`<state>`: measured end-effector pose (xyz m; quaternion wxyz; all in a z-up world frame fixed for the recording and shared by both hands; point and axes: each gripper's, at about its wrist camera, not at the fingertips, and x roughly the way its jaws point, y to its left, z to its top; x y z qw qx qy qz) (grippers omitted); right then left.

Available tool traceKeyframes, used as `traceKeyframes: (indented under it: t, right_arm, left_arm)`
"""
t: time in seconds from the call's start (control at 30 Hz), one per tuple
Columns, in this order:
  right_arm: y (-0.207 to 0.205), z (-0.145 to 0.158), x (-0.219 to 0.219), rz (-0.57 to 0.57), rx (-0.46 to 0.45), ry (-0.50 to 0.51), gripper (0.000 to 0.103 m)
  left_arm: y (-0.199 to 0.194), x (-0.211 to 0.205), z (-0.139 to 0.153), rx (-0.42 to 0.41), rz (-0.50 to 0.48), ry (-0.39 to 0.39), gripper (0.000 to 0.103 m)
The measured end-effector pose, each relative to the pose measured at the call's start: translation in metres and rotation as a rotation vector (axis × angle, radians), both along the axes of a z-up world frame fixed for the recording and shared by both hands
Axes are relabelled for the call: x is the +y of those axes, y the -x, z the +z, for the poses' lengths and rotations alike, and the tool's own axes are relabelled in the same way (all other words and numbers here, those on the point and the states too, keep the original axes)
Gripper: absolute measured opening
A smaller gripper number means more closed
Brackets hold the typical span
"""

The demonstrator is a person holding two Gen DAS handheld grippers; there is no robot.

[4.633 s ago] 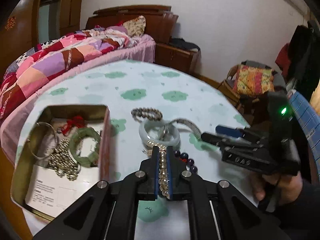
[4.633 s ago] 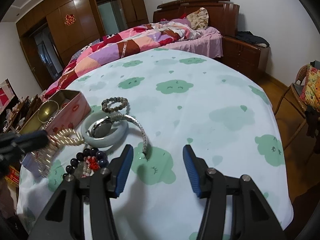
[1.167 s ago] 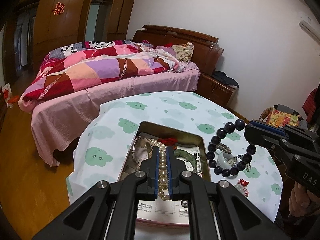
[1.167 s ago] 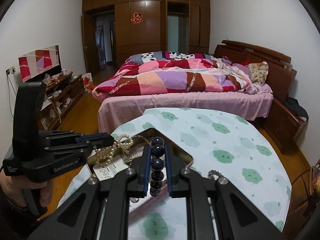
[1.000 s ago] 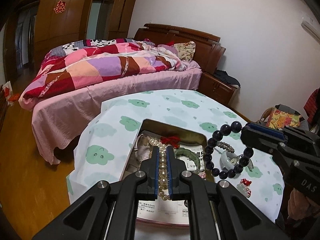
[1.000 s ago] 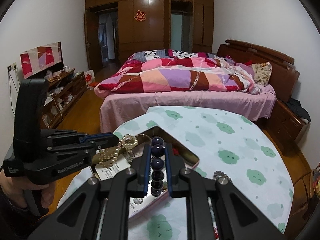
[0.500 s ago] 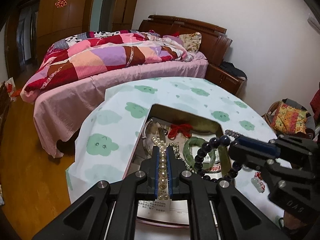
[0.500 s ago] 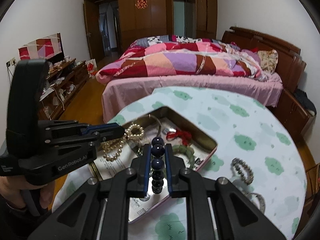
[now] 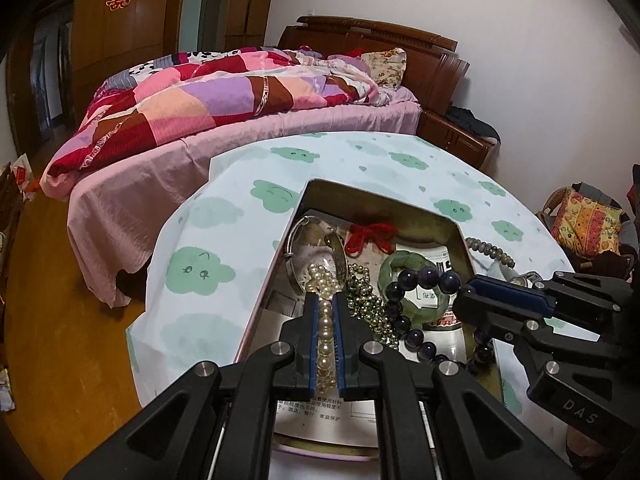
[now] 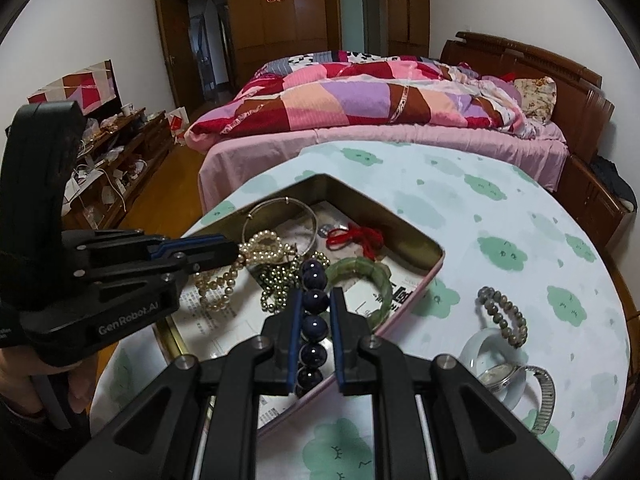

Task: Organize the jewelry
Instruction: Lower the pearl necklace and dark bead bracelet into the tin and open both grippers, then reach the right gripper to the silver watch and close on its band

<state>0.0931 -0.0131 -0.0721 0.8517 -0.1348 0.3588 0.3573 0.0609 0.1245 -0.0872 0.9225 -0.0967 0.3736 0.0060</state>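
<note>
An open metal tin lies on the round table with a green jade bangle, a red cord, a metal bangle and gold beads inside. My left gripper is shut on a pearl strand whose end rests in the tin. My right gripper is shut on a dark bead bracelet, low over the tin beside the jade bangle.
On the cloud-print tablecloth right of the tin lie a grey bead bracelet, a pale bangle and a wristwatch. A bed with a patchwork quilt stands behind the table. A hand grips the left tool.
Both grippers have sunk toward the tin, still shut on their strands. The pearls' end and the dark beads now hang down inside the tin.
</note>
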Motion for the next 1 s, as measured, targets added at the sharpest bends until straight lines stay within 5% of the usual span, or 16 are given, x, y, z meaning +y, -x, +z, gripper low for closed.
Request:
traceKeyframes:
  t: [0.23, 0.3, 0.33, 0.4, 0.5, 0.77, 1.0]
  right_arm:
    - [-0.001, -0.003, -0.002, 0.014, 0.021, -0.016, 0.017]
    - [-0.002, -0.003, -0.005, 0.009, 0.029, -0.029, 0.026]
    - [-0.003, -0.003, -0.007, 0.007, 0.037, -0.037, 0.029]
    - [-0.003, -0.002, -0.011, -0.002, 0.035, -0.045, 0.031]
    - [-0.004, 0.000, -0.019, -0.021, 0.033, -0.060, 0.037]
    - [-0.005, 0.008, -0.052, -0.070, 0.007, -0.098, 0.048]
    - [-0.009, 0.004, -0.125, -0.218, -0.029, -0.058, 0.059]
  left_arm:
    - [-0.001, 0.000, -0.002, 0.013, 0.014, 0.001, 0.006]
    - [-0.002, 0.000, 0.000, 0.015, 0.024, -0.001, 0.011]
    - [-0.001, -0.001, 0.001, 0.010, 0.025, -0.001, 0.015]
    - [0.002, -0.003, 0.005, -0.008, 0.032, -0.010, 0.049]
    - [0.006, -0.008, 0.010, -0.039, 0.030, -0.006, 0.063]
    - [0.010, -0.024, 0.019, -0.051, 0.009, -0.031, 0.063]
    - [0.016, -0.059, 0.029, -0.067, -0.068, -0.050, 0.063]
